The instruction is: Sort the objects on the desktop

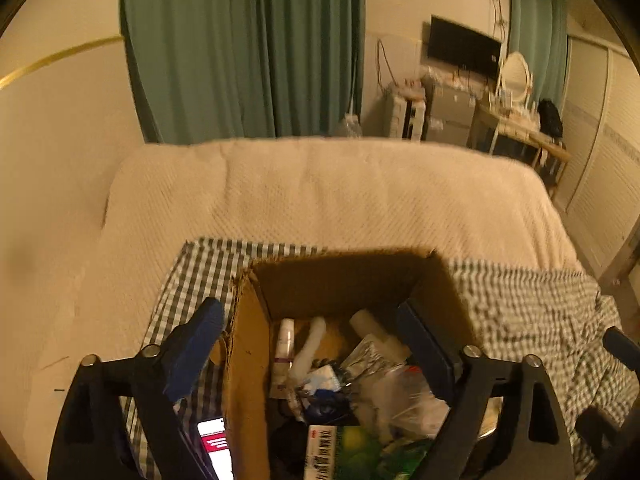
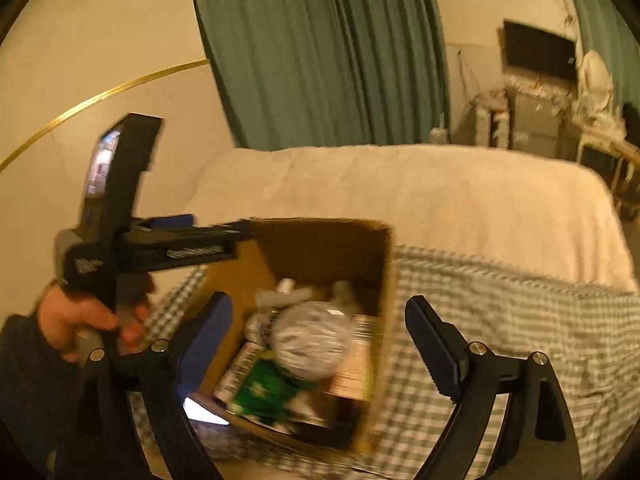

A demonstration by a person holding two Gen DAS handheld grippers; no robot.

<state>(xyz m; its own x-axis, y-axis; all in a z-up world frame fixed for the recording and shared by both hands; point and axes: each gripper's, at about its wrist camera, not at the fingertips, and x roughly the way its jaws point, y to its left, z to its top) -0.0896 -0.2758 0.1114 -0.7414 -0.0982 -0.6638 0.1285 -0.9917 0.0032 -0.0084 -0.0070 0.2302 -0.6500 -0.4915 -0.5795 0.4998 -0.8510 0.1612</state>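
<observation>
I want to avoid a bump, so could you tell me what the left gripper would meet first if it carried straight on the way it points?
Probably the clutter inside the cardboard box: the open left gripper points down into it, toward the white tubes. Depth is hard to judge.

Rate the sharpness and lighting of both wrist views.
Left wrist view: dim yellow light, fairly sharp, brown cardboard box casting its inner wall in shadow. Right wrist view: same tint, motion blur smearing the box contents and green checked cloth.

a home bedroom: cream-covered bed (image 1: 320, 192), green curtains (image 1: 240, 48), wall television (image 1: 462, 46), cluttered dressing table (image 1: 520, 120)
</observation>
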